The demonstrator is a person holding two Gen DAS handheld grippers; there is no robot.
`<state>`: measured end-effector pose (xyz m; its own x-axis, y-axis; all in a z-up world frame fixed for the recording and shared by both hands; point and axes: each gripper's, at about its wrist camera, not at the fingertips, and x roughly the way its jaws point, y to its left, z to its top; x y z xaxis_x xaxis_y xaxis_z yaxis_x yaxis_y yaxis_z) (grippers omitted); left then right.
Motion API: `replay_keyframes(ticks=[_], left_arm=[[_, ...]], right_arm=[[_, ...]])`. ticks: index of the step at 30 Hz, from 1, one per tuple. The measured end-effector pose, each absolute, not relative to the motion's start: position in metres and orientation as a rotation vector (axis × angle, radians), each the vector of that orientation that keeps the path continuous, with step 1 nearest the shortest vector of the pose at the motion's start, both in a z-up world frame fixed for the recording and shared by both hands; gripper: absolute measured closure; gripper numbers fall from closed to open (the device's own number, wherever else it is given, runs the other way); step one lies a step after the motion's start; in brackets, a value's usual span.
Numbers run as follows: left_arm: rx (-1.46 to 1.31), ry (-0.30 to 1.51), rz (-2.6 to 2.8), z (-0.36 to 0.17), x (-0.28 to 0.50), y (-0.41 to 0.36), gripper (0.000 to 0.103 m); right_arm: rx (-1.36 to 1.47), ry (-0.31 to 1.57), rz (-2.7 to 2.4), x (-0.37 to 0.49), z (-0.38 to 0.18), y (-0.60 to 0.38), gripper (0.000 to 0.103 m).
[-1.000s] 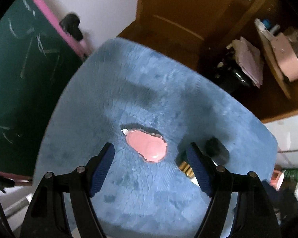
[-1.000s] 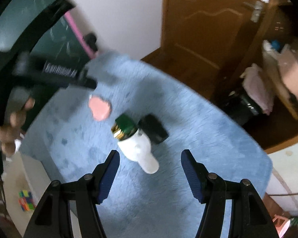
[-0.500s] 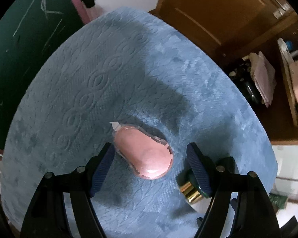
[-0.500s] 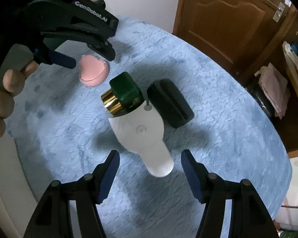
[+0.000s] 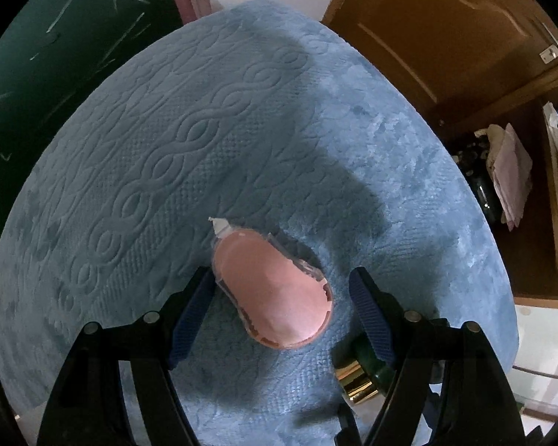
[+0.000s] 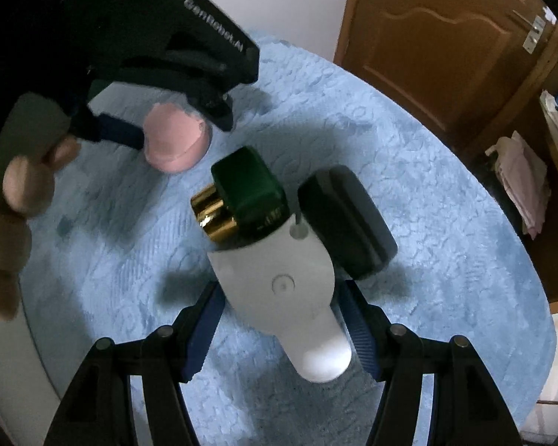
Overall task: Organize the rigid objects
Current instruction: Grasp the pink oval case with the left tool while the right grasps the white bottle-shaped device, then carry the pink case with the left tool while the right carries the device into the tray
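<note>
Pink case lies on the blue tabletop between the left claw's apart jaws, which have just closed a little while dropping lower, and the right claw, jaws apart, has dropped around the white gadget, so both look ready to grab.

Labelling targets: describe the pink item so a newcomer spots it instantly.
On the blue mat, away from the three items clustered together, the pink correction tape lies flat between the left gripper fingers. It is the only pink, teardrop-shaped thing, with a white tip.

Right gripper fingers straddle white device, not gripping.
</note>
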<state>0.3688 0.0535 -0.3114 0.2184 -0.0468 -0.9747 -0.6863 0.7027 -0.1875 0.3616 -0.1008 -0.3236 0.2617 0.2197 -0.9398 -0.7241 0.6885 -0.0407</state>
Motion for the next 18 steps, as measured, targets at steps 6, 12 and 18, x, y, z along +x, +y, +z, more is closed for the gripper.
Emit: replay_keyframes(ticks=[6,12,18], left_arm=[[-0.632,1.321,0.519,-0.311,0.364,0.048,0.045],[-0.631,1.333,0.457,-0.306,0.356,0.050,0.048],[-0.614,1.325,0.402,-0.281,0.332,0.056,0.048]], right_arm=[[-0.513,1.119,0.672,0.364,-0.327,-0.098,0.045],[-0.489,1.089,0.652,0.345,-0.317,-0.103,0.046],[-0.434,1.042,0.662,0.322,-0.287,-0.115,0.046]])
